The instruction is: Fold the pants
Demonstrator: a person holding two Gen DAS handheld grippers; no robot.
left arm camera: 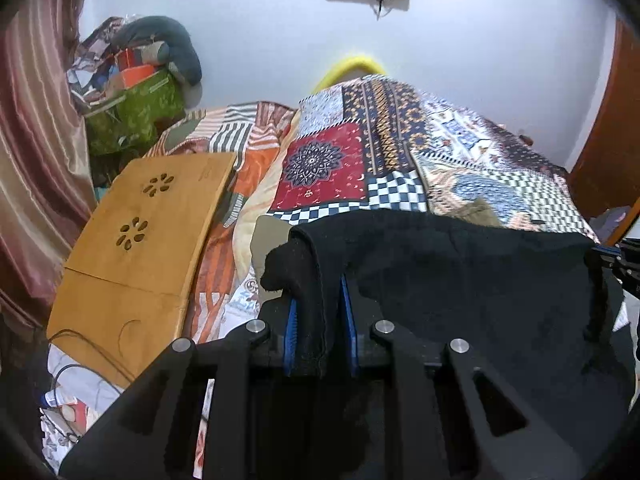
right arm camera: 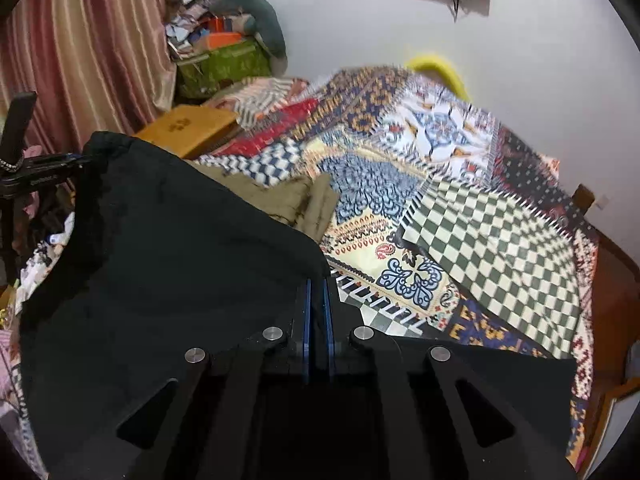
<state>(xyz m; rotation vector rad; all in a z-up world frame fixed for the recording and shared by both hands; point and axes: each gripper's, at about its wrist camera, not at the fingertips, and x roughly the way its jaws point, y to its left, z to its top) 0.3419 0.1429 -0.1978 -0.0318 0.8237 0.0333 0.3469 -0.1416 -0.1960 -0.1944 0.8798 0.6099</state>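
Patchwork bedding (left arm camera: pixel 384 148) covers the bed under both cameras. Nearest the left camera, the left gripper (left arm camera: pixel 320 300) has its blue pads closed on a bunched black hem of the pants (left arm camera: pixel 460 264). The right gripper (right arm camera: pixel 317 304) is pinched nearly flat on another edge of the same cloth, with fabric between its pads. The pants hang as a dark sheet stretched sideways between the two grippers, raised above the bedding. Just beyond them lies an olive garment (right arm camera: pixel 308 200). Left of the bed sits a wooden lap desk (left arm camera: pixel 148 236) with flower-shaped cutouts. Farther back, a green bag (left arm camera: pixel 132 112) is stuffed with clutter, an orange box showing on top. No writing is legible.
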